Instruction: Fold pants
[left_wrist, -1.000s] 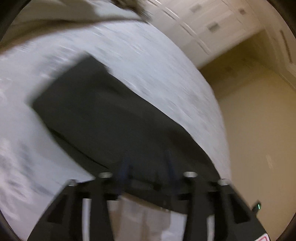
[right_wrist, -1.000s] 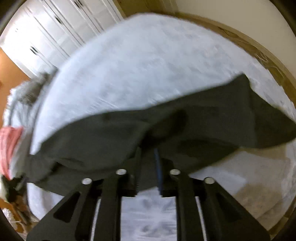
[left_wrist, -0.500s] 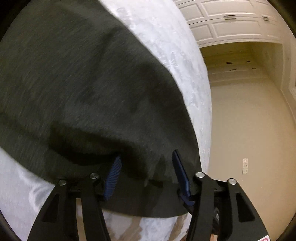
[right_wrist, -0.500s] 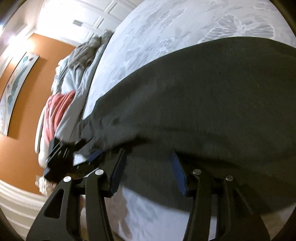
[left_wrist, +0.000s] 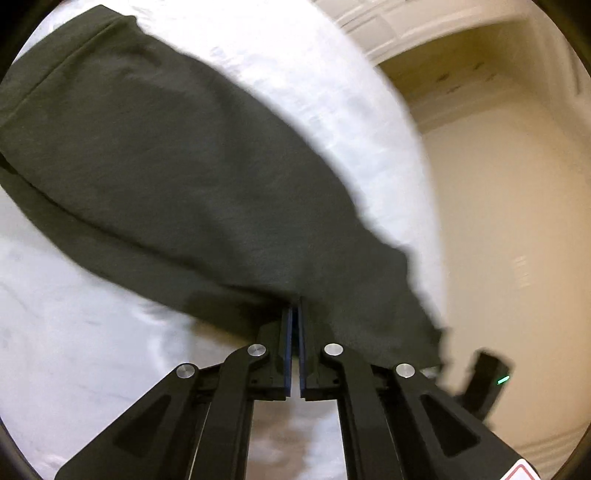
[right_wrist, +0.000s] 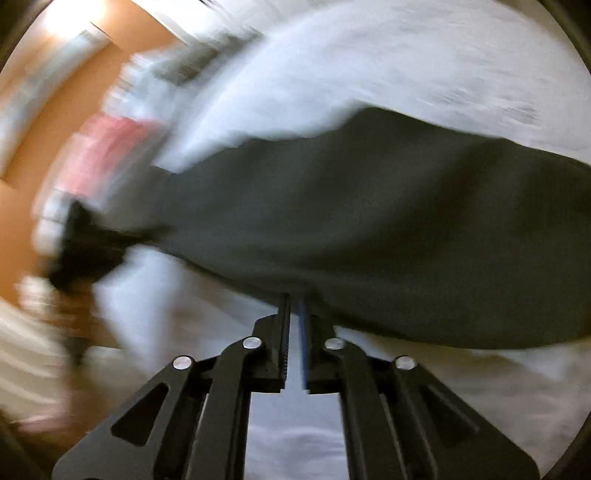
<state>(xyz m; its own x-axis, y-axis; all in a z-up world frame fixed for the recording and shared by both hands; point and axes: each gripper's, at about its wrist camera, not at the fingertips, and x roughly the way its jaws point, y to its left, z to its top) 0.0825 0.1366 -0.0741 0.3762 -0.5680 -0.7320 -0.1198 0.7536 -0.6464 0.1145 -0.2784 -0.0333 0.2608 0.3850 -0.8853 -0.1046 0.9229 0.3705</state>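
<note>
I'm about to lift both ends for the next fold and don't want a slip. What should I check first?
1. Left hand-held gripper pinching the near edge of the pants, jaws just closed: ok.
2. Right hand-held gripper closed on the pants' near edge: ok.
3. Both layers caught: cannot tell.
4. Pants lying flat on the white bedspread: ok, few wrinkles.
5. Far end of the pants free: cannot tell, blurred.

Warm indoor light, heavy motion blur
</note>
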